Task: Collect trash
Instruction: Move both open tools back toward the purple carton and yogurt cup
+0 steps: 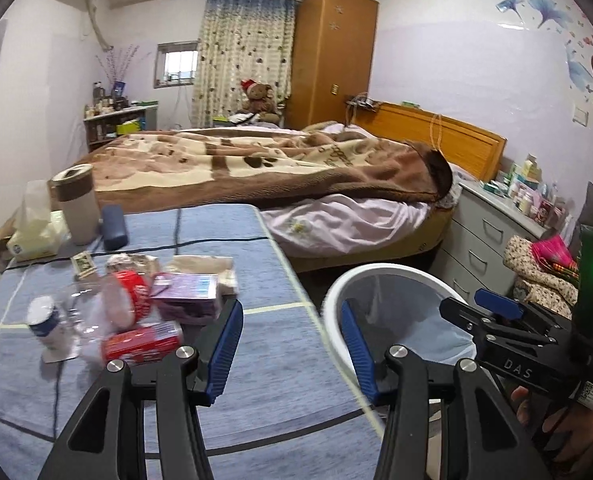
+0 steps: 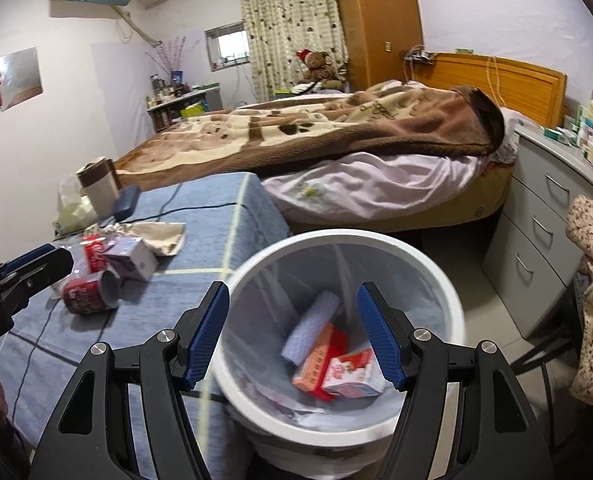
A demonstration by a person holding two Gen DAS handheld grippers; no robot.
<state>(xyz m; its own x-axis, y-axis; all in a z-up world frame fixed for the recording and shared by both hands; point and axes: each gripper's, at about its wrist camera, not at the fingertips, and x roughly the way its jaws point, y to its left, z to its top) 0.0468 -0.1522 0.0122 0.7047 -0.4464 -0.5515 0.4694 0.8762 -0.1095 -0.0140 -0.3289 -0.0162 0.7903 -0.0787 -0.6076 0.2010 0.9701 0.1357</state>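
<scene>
Overhead, right gripper [image 2: 292, 332] gapes above round bin [image 2: 436, 276] (plastic-lined).

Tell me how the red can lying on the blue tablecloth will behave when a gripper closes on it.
The red can lies on its side, so a nudge would probably roll it. Its open end suggests it is empty and light. Thin walls may dent under a hard squeeze. The left gripper is open and nearest it.

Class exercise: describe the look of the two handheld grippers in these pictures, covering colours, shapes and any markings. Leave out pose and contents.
Both the left gripper and the right gripper have black angular frames with cut-out slots, silver round bolt heads, and ribbed blue finger pads. Seen from the left camera, the right gripper's body carries white letters "DAS" and a green light.
</scene>
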